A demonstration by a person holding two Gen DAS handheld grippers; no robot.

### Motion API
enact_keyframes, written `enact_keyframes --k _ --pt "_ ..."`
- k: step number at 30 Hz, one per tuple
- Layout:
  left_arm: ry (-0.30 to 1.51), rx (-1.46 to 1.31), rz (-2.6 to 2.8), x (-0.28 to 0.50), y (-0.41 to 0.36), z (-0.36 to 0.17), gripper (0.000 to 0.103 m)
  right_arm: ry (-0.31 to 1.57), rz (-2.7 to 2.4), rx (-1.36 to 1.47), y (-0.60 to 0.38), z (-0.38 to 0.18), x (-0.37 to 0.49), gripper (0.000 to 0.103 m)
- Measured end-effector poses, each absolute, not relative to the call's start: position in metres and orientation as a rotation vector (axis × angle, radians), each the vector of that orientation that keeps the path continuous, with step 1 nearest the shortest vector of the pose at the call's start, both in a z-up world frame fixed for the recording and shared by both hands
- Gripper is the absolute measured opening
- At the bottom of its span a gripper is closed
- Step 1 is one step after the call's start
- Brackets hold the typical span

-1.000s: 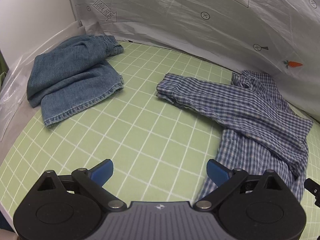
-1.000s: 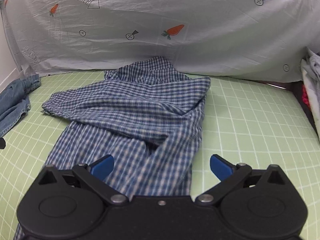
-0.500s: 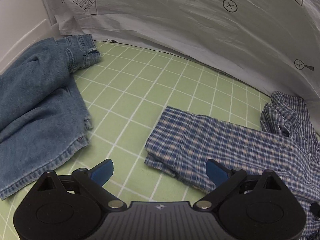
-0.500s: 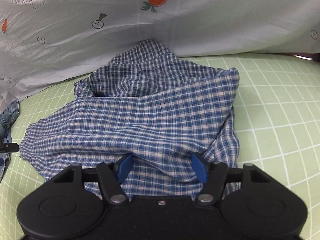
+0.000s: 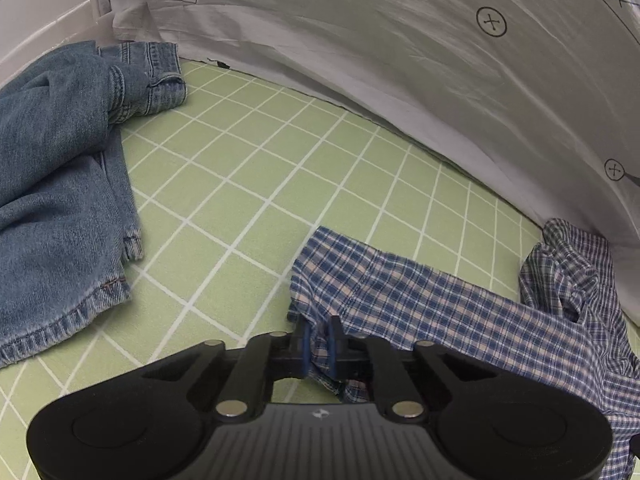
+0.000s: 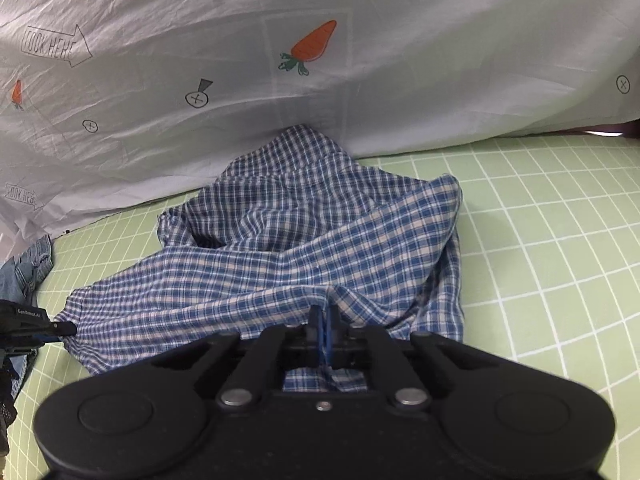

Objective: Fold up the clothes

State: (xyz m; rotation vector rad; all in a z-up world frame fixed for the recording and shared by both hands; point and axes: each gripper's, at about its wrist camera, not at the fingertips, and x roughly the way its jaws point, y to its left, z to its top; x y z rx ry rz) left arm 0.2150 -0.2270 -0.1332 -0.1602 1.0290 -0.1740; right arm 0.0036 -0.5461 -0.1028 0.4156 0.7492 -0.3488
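Now both grippers pinch the plaid shirt (image 6: 304, 248) on the green mat (image 5: 248, 184): left gripper (image 5: 318, 340) grasps the sleeve cuff, right gripper (image 6: 323, 334) a body fold; the sleeve runs left-right between them.

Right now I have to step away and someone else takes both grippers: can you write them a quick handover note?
Left gripper: shut on the cuff end of the plaid shirt, on its sleeve.
Right gripper: shut on a fold of the same shirt near its front edge.
The shirt lies rumpled on the green grid mat, its collar end against the white sheet. The jeans lie loosely doubled over at the mat's left.
Done: both grips taken. Left: spread the shirt flat, fold it, then probably tidy the jeans.
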Motion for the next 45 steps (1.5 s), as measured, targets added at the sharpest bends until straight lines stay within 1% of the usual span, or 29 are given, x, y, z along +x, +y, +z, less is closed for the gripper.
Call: enact_keyframes --k 4,7,9,10,11,12,13,14,15,16,18,21,23,26,27,28,32,36,37,38,40,41,43,44,45 --pt "0.916 -0.245 -0.186 0.211 -0.213 -0.09 0.005 0.667 -0.338 0.407 -0.542 -0.076 0.001 0.001" --pt "0.788 -0.284 -0.182 0.207 -0.198 -0.052 0.005 0.591 -0.295 0.413 -0.535 -0.053 0.003 0.001" --pt "0.739 -0.247 -0.144 0.208 -0.195 -0.046 0.005 0.597 -0.247 0.381 -0.527 -0.051 0.012 0.002" --pt "0.732 -0.223 -0.119 0.209 -0.194 -0.048 0.006 0.619 -0.23 0.36 -0.523 -0.056 0.019 0.008" --pt "0.751 -0.214 -0.091 0.212 -0.192 -0.056 0.006 0.649 -0.244 0.374 -0.523 -0.064 0.022 0.018" --pt "0.788 -0.227 -0.068 0.216 -0.188 -0.066 0.006 0.679 -0.27 0.406 -0.524 -0.071 0.023 0.044" --pt "0.819 -0.242 -0.051 0.219 -0.184 -0.075 0.006 0.709 -0.297 0.439 -0.526 -0.079 0.025 0.059" --pt "0.841 -0.259 -0.047 0.22 -0.179 -0.082 0.006 0.71 -0.315 0.491 -0.531 -0.085 0.021 0.059" --pt "0.859 -0.269 -0.043 0.22 -0.176 -0.089 0.006 0.697 -0.329 0.553 -0.538 -0.089 0.015 0.062" --pt "0.869 -0.265 -0.041 0.218 -0.175 -0.093 0.006 0.69 -0.357 0.6 -0.546 -0.093 0.009 0.068" --pt "0.888 -0.256 -0.036 0.216 -0.173 -0.102 0.006 0.689 -0.428 0.654 -0.563 -0.101 0.001 0.074" --pt "0.911 -0.26 -0.023 0.214 -0.17 -0.112 0.006 0.734 -0.517 0.67 -0.587 -0.117 0.0 0.073" --pt "0.921 -0.259 -0.015 0.215 -0.169 -0.116 0.007 0.766 -0.528 0.676 -0.599 -0.13 0.005 0.062" --pt "0.931 -0.255 -0.007 0.217 -0.168 -0.121 0.007 0.798 -0.508 0.644 -0.61 -0.142 0.017 0.032" --pt "0.934 -0.256 -0.005 0.218 -0.167 -0.123 0.007 0.807 -0.5 0.616 -0.611 -0.143 0.023 0.008" --pt "0.937 -0.257 -0.004 0.219 -0.166 -0.125 0.007 0.817 -0.491 0.587 -0.612 -0.145 0.028 0.003" --pt "0.948 -0.252 -0.006 0.217 -0.166 -0.131 0.007 0.847 -0.46 0.488 -0.615 -0.15 0.046 0.003" --pt "0.934 -0.242 -0.023 0.214 -0.17 -0.127 0.007 0.846 -0.468 0.487 -0.616 -0.146 0.043 0.004" --pt "0.927 -0.239 -0.031 0.213 -0.172 -0.124 0.006 0.843 -0.479 0.482 -0.615 -0.142 0.041 0.011" --pt "0.917 -0.238 -0.045 0.212 -0.174 -0.121 0.006 0.837 -0.49 0.475 -0.614 -0.138 0.038 0.015" --pt "0.888 -0.237 -0.097 0.206 -0.183 -0.11 0.006 0.819 -0.51 0.464 -0.612 -0.129 0.029 0.03" --pt "0.879 -0.229 -0.129 0.202 -0.191 -0.104 0.006 0.81 -0.516 0.464 -0.611 -0.125 0.023 0.034" --pt "0.858 -0.213 -0.192 0.194 -0.207 -0.093 0.006 0.799 -0.529 0.464 -0.607 -0.119 0.01 0.045" --pt "0.853 -0.209 -0.228 0.189 -0.216 -0.088 0.006 0.8 -0.533 0.464 -0.605 -0.117 0.003 0.047" --pt "0.856 -0.213 -0.274 0.183 -0.227 -0.084 0.006 0.803 -0.541 0.461 -0.603 -0.116 -0.005 0.051"
